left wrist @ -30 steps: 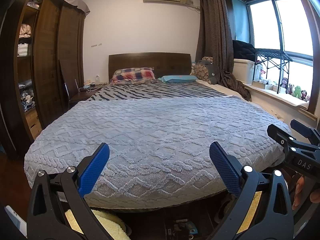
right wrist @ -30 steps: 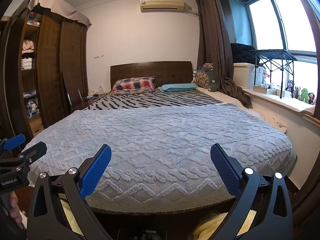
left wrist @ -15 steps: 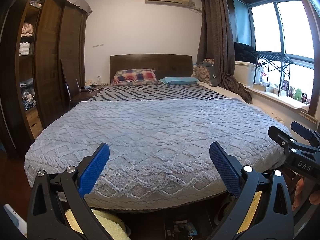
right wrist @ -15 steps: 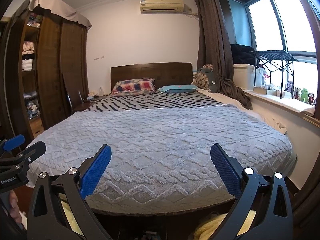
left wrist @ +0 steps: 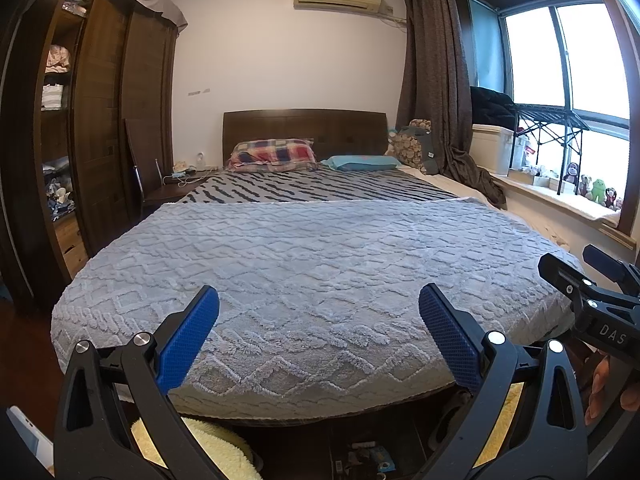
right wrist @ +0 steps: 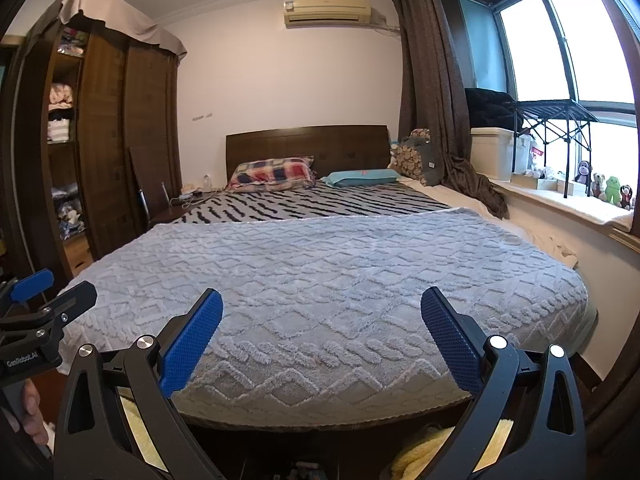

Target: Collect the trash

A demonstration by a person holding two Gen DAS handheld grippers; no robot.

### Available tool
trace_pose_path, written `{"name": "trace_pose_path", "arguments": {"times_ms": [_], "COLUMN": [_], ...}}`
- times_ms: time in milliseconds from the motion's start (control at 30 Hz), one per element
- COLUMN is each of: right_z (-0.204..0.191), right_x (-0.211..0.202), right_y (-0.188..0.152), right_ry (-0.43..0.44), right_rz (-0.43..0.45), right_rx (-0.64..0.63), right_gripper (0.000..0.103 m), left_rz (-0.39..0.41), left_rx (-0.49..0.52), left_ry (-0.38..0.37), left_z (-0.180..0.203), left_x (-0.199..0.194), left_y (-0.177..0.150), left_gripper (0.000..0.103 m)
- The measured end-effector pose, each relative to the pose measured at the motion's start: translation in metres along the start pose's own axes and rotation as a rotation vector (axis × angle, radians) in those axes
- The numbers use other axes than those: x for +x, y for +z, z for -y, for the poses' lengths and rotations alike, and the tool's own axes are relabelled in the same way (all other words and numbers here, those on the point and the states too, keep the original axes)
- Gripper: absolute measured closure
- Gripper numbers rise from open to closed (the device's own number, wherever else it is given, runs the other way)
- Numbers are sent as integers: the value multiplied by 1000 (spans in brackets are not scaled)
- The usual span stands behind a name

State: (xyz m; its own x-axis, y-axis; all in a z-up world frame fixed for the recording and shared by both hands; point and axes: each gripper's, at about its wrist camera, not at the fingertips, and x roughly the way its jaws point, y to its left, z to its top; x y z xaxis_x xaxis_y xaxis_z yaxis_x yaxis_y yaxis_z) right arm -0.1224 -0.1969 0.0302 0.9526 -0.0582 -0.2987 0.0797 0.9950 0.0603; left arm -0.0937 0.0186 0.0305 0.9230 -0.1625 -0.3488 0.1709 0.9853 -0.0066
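Observation:
My left gripper is open and empty, held at the foot of a bed covered by a grey textured blanket. My right gripper is open and empty too, beside it at the same height. The right gripper shows at the right edge of the left wrist view, and the left gripper at the left edge of the right wrist view. No trash shows on the blanket. Small items lie on the dark floor under the bed's foot; I cannot tell what they are.
A dark wardrobe with open shelves stands left. A chair and nightstand sit by the headboard. Pillows lie at the head. A window ledge with toys, a box and a folding table runs along the right. Yellow fluffy fabric lies below.
Both views have tilted up very slightly; the grippers stay open and in about the same place.

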Motion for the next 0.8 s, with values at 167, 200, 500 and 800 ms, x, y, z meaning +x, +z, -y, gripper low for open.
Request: {"name": "trace_pose_path", "arguments": {"times_ms": [167,200,500,800], "right_z": [0,0,0,1], "right_x": [0,0,0,2], "right_y": [0,0,-2,-3], "right_ry": [-1,-2,-11,-15], "right_rz": [0,-1,-2,-11], "right_rx": [2,2,4,6], "right_gripper": [3,3,3,3], "left_rz": [2,3,-1,-1], "left_rx": [-9,-11,-22,-21], "left_ry": [5,7,21,22], "left_z": [-3,-4,-4,-1], "left_x": [-2,-2,1,1], "left_y": [1,2,1,1], "left_gripper": [8,8,8,8]}}
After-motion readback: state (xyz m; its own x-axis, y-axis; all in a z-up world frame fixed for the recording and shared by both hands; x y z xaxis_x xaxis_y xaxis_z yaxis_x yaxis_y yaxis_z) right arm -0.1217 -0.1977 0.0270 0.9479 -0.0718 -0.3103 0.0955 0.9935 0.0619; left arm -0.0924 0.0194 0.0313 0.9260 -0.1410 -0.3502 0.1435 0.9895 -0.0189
